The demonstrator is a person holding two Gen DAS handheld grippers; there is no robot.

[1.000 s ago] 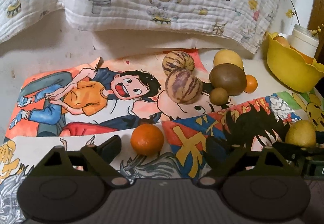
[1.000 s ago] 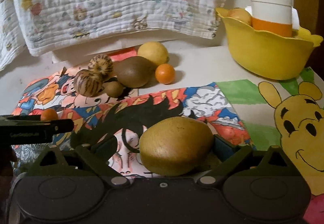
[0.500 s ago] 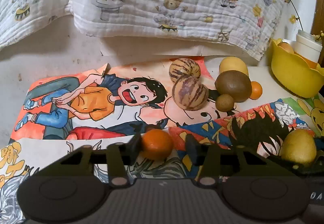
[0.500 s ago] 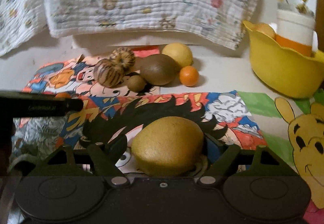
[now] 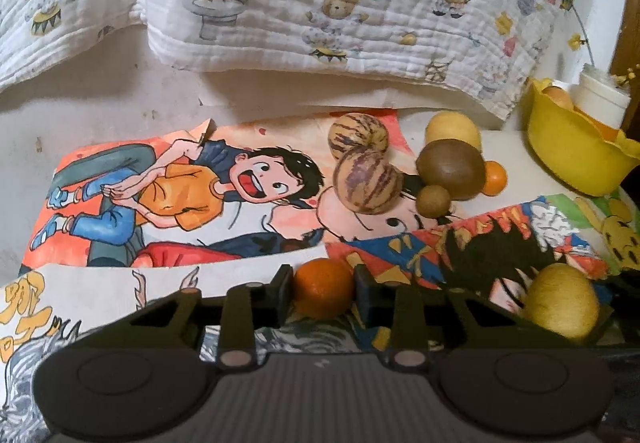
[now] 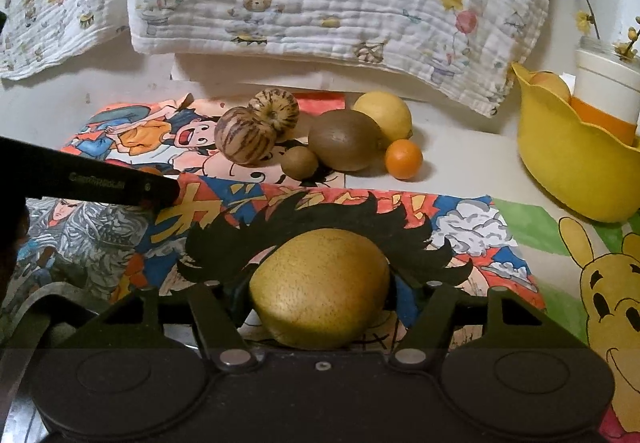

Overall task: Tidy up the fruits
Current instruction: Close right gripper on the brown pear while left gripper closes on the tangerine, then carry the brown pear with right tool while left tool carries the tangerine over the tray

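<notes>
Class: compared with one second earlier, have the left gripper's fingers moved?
Yes. The left gripper has just been closing: its fingers came inward from wide apart and now press both sides of the orange, which stays on the poster.

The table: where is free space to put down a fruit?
Free: the cartoon poster left of the striped melons, and the white strip between the small orange and the yellow bowl. Crowded: the fruit cluster around the brown kiwi.

blanket (image 5: 360,3): quilted cloth | bowl (image 6: 560,163): glossy plastic | pear (image 6: 320,307): matt, speckled
</notes>
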